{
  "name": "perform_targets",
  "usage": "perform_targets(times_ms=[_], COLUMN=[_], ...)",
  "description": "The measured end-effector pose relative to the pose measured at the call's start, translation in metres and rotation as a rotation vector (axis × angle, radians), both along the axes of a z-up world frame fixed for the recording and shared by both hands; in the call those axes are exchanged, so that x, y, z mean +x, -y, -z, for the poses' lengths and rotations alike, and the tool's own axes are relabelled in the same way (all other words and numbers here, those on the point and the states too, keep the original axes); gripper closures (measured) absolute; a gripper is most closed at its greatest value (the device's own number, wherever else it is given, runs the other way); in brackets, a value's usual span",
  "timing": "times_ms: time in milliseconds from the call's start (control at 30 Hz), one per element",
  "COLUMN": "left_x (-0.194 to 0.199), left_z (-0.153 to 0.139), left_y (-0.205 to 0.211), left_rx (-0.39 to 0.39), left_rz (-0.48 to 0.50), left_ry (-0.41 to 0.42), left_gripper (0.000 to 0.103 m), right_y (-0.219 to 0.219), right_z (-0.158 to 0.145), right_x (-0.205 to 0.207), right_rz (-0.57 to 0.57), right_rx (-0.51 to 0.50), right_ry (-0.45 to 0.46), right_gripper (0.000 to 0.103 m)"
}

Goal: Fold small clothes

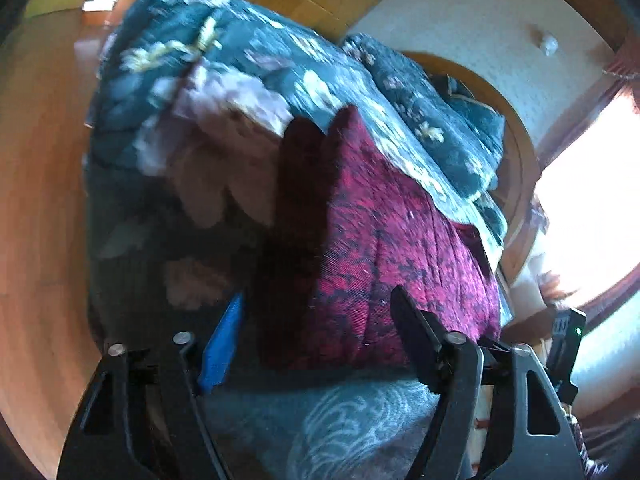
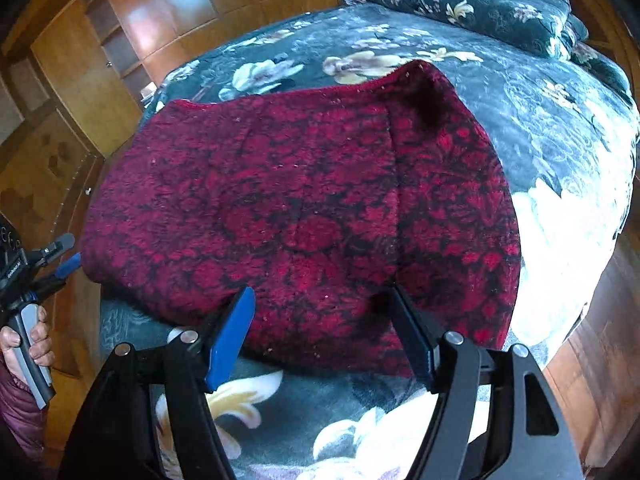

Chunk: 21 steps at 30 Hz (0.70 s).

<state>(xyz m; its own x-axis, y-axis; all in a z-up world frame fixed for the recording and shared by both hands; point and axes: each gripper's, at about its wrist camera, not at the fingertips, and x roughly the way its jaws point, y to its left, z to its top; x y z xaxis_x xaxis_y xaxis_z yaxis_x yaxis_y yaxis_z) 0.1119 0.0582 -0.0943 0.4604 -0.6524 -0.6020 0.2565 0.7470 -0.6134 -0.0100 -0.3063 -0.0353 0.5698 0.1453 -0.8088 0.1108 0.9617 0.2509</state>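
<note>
A red and black fleecy garment [image 2: 304,208] lies folded on a dark floral bedspread [image 2: 520,92]. My right gripper [image 2: 320,300] is open, its fingers spread at the garment's near edge, holding nothing. In the left wrist view the same garment [image 1: 384,240] lies in front of my left gripper [image 1: 316,300], which is open with its blue-padded fingers apart at the cloth's near edge. The left gripper also shows at the left of the right wrist view [image 2: 60,256], held by a hand.
A folded floral quilt [image 2: 472,4] lies at the far end of the bed. Wooden cabinets [image 2: 80,80] and wooden floor surround the bed. A bright window [image 1: 592,208] is at the right in the left wrist view.
</note>
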Motion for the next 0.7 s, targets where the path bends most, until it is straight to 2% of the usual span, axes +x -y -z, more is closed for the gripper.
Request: perform_targets(times_ms=[33,100,200,267,367,467,700], left_x=[0.000,-0.007,-0.013,-0.011,-0.013,-0.017,-0.035], left_z=[0.002,0.003,0.018,0.031,0.021,0.008,-0.018], left_y=[0.004,0.004,-0.001,-0.006,-0.001,-0.001,-0.008], left_rx=[0.010,0.033,0.117,0.113,0.136,0.162,0.222], left_rz=[0.019,0.003,-0.013,-0.019,-0.032,-0.047,-0.094], left_ry=[-0.003,0.005,-0.024,-0.064,-0.051,-0.034,0.018], left_gripper=[0.083,0.090,0.091,0.091,0.089,0.086,0.086], right_y=[0.001,0.002,0.004,0.004,0.000,-0.009,-0.040], right_z=[0.002,0.005,0.015,0.025,0.029,0.014,-0.023], right_x=[0.002,0.004,0.008,0.011,0.014,0.010,-0.018], right_rz=[0.005,0.011,0.017,0.012,0.008,0.018,-0.012], right_rx=[-0.002,-0.008,-0.014,-0.020,-0.056,-0.129,-0.275], right_ry=[-0.004,-0.012,-0.035,-0.057,-0.059,-0.037,0.086], right_gripper=[0.034,0.034,0.034,0.034,0.034,0.034,0.028])
